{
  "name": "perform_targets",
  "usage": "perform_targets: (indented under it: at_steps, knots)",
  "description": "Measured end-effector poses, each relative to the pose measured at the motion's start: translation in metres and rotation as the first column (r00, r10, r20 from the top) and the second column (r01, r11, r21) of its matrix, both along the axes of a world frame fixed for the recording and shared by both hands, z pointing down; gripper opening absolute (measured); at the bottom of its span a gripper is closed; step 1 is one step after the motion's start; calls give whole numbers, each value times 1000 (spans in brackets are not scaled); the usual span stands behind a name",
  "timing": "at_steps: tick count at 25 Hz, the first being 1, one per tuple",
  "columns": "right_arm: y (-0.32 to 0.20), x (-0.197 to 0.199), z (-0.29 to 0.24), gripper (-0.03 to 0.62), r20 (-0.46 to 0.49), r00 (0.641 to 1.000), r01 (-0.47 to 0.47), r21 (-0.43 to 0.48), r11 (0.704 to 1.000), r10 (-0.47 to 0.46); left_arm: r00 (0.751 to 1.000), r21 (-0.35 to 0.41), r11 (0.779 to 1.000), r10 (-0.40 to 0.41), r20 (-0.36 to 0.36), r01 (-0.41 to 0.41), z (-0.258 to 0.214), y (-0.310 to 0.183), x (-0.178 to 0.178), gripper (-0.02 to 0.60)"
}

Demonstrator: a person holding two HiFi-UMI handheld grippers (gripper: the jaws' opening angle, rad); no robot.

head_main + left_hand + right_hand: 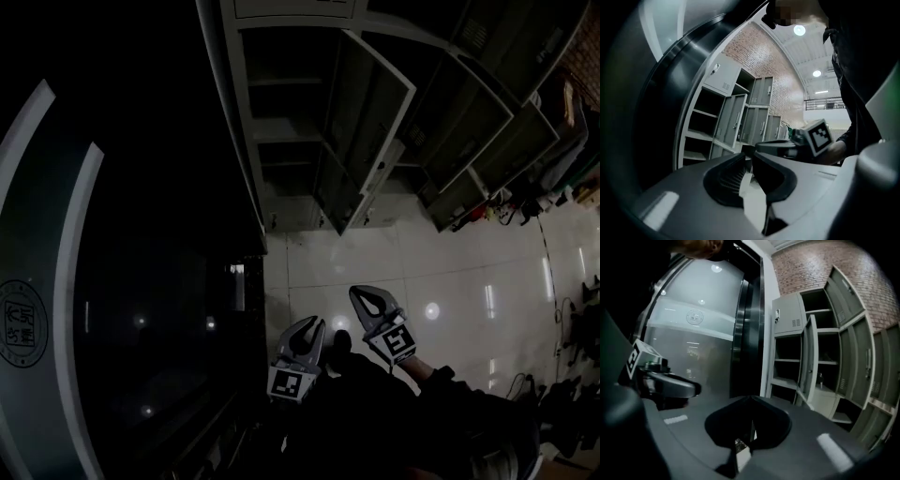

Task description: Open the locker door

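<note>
A row of grey metal lockers (309, 141) runs across the top of the head view. Several doors stand open, among them one tall locker door (370, 122), which in the right gripper view hangs ajar (809, 359) over empty shelves. The same lockers (731, 117) show in the left gripper view. Both grippers are low over the floor, well short of the lockers. My left gripper (315, 325) (749, 154) is shut and holds nothing. My right gripper (362, 293) (750, 397) is also shut and empty, just right of the left one.
A dark glass wall with a round emblem (19, 323) fills the left side. Glossy white floor tiles (450, 281) lie between me and the lockers. Clutter and cables (525, 202) sit at the far right. A brick wall (862, 268) rises behind the lockers.
</note>
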State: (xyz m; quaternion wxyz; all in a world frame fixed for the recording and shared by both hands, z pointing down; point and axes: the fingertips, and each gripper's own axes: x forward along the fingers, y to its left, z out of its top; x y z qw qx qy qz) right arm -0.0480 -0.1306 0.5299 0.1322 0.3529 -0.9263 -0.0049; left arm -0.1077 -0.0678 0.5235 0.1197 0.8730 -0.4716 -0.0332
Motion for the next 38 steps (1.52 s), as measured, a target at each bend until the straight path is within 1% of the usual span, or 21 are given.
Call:
perform_targets:
  at_steps: [3, 6, 8, 11, 14, 16, 18, 20, 23, 28, 31, 34, 38]
  knots:
    - [53, 21, -3, 2, -13, 1000, -7, 1, 1000, 7, 999, -8, 999, 33, 12, -33, 7, 10, 27, 52]
    - [86, 51, -2, 2, 26, 999, -35, -27, 999, 36, 998, -5, 999, 53, 43, -52, 15, 26, 57, 52]
    - [102, 76, -6, 2, 59, 997, -43, -17, 999, 44, 996, 4, 998, 54, 64, -55, 17, 40, 80, 52]
    - [126, 122, -17, 2, 103, 993, -61, 22, 998, 59, 997, 12, 999, 30, 77, -31, 17, 69, 117, 52]
    - [159, 175, -33, 2, 127, 990, -67, 64, 996, 59, 998, 33, 999, -8, 61, 6, 5, 113, 159, 52]
    - [182, 203, -36, 2, 130, 991, -57, 89, 994, 45, 998, 19, 1000, -24, 52, 23, 6, 143, 184, 52]
    - [203, 224, -34, 2, 131, 991, -40, 108, 993, 25, 999, -15, 999, -32, 42, 33, 15, 169, 204, 52]
    - [221, 237, -32, 2, 127, 992, -22, 111, 994, 8, 999, -25, 999, -36, 38, 37, 16, 189, 222, 52]
    - [244, 248, -33, 2, 143, 990, -6, 99, 995, -8, 998, -1, 999, -35, 51, 36, 5, 209, 241, 52]
    - [268, 263, -28, 2, 197, 980, -16, 70, 997, 2, 998, 28, 1000, 2, 67, -4, -13, 221, 269, 52]
    - [278, 272, -40, 2, 206, 979, -21, 85, 996, 3, 996, 39, 998, 46, 78, -49, -16, 229, 287, 52]
    - [280, 288, -35, 2, 196, 980, -46, 75, 996, 30, 993, 44, 995, 91, 80, -95, -20, 233, 307, 52]
    - [273, 300, -33, 2, 195, 979, -66, 77, 995, 49, 992, 29, 994, 104, 77, -107, -19, 232, 320, 52]
